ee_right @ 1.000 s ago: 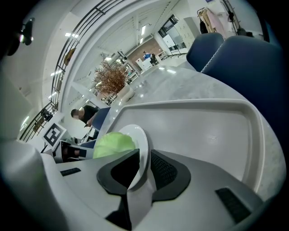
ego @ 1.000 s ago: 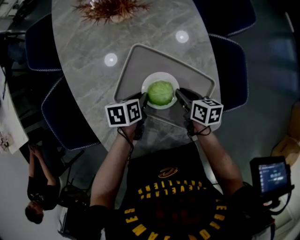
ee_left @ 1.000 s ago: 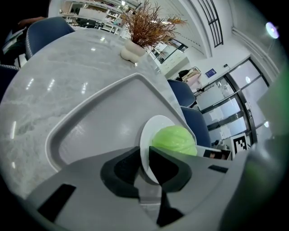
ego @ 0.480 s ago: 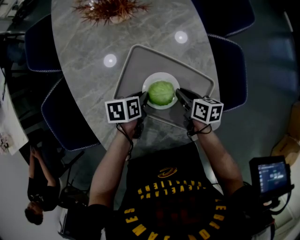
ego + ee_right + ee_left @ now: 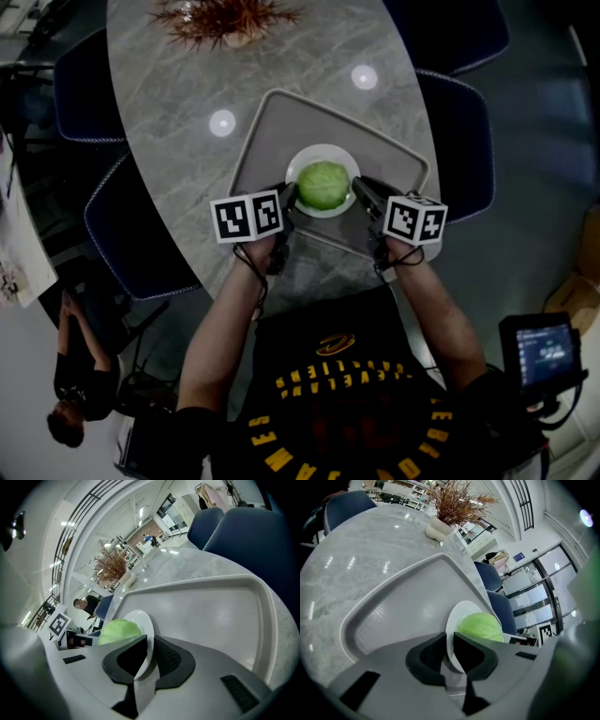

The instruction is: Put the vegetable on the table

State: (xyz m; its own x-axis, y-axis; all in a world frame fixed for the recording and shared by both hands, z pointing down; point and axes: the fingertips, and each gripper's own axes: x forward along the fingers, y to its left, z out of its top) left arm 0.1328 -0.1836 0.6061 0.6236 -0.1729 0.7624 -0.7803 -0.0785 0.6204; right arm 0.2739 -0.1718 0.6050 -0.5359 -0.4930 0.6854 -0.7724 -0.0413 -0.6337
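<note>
1. Very little has changed over the last second. In the head view the left gripper (image 5: 288, 199) and the right gripper (image 5: 358, 192) creep a touch away from me, and the plate (image 5: 323, 150) drifts with them by the same small amount. There is no release and no regrasp.
2. The left gripper is clamped on the plate's rim. The white edge runs straight between its fingers (image 5: 424, 658), with no gap on either side.
3. The right gripper does the same on the opposite rim, which sits pinched between its fingers (image 5: 172, 660).
4. The vegetable (image 5: 322, 184), a round pale-green head, sits in the plate just beyond both sets of fingers, midway between the two grippers.
5. Beneath the fingers lies the grey tray (image 5: 267, 141), and the bare table (image 5: 169, 112) stretches beyond them and out to the left. I cannot tell whether the plate is lifted clear of the tray or resting on it.
6. As I read it, the two-sided hold is set and the carry has barely begun.
7. The vegetable is over the tray and not yet on the table, so the task is at an early stage.
8. The plate will need to travel level past the tray's raised lip. Any mismatch between the grippers could tilt it and let the round head roll off.
</note>
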